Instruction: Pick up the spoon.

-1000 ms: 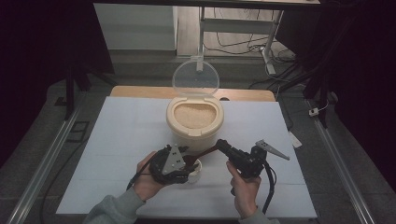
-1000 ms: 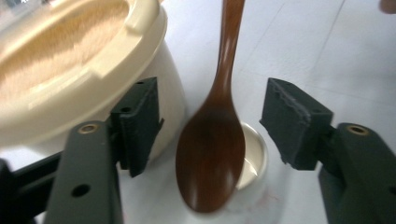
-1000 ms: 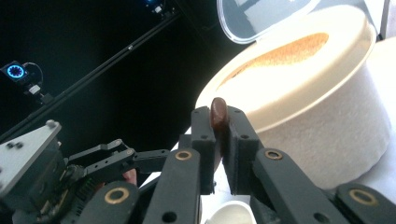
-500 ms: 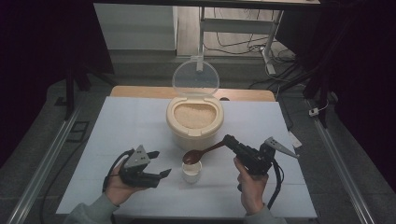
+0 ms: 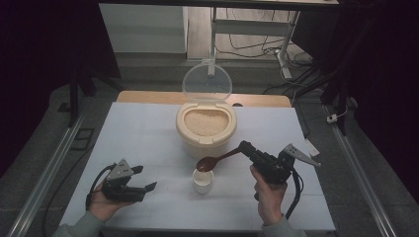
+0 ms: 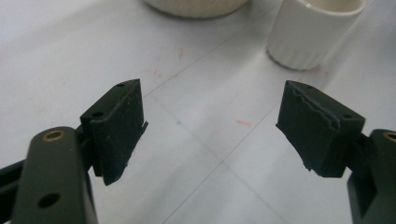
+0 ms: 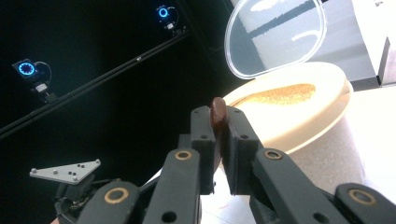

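White-covered table (image 5: pixel 148 128) on wood, dark room, grey floor (image 5: pixel 44 133).

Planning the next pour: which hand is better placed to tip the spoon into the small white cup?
Right: its gripper grips the brown spoon over the small white cup; the left gripper is open, off aside.

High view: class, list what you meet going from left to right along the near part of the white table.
Left gripper with open fingers → small white cup → brown spoon → right gripper, shut on the spoon's handle.
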### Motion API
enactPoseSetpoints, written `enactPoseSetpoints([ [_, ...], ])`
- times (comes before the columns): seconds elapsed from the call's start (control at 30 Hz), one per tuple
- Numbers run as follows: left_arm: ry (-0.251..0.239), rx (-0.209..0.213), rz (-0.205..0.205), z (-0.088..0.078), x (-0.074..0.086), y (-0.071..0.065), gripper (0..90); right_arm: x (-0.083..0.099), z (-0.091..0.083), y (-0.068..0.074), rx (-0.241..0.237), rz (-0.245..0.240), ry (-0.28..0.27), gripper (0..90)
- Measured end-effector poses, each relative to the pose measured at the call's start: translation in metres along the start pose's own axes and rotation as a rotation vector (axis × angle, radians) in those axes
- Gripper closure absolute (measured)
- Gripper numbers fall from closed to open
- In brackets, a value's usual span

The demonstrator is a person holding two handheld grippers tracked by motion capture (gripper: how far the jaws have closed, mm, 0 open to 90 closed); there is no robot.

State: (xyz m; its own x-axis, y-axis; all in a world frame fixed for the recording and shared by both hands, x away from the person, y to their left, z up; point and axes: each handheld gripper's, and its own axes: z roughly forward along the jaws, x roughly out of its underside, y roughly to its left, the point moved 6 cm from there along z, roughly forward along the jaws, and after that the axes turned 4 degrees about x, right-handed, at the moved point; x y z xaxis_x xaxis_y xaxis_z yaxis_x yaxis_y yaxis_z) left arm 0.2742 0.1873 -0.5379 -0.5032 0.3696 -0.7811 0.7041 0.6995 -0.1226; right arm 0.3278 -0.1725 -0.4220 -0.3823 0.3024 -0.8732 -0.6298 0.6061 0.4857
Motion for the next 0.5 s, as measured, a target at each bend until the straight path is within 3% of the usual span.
enactPoseSetpoints([
  [0.2, 0.013, -0.009, -0.026, -0.003, 0.011, 0.007, 22.3, -0.001, -0.001, -0.001, -0.002, 0.000, -0.005, 83.9],
  [0.5, 0.018, -0.024, -0.039, -0.003, 0.013, 0.010, 20.8, -0.007, -0.003, 0.001, -0.006, -0.035, -0.018, 83.9],
])
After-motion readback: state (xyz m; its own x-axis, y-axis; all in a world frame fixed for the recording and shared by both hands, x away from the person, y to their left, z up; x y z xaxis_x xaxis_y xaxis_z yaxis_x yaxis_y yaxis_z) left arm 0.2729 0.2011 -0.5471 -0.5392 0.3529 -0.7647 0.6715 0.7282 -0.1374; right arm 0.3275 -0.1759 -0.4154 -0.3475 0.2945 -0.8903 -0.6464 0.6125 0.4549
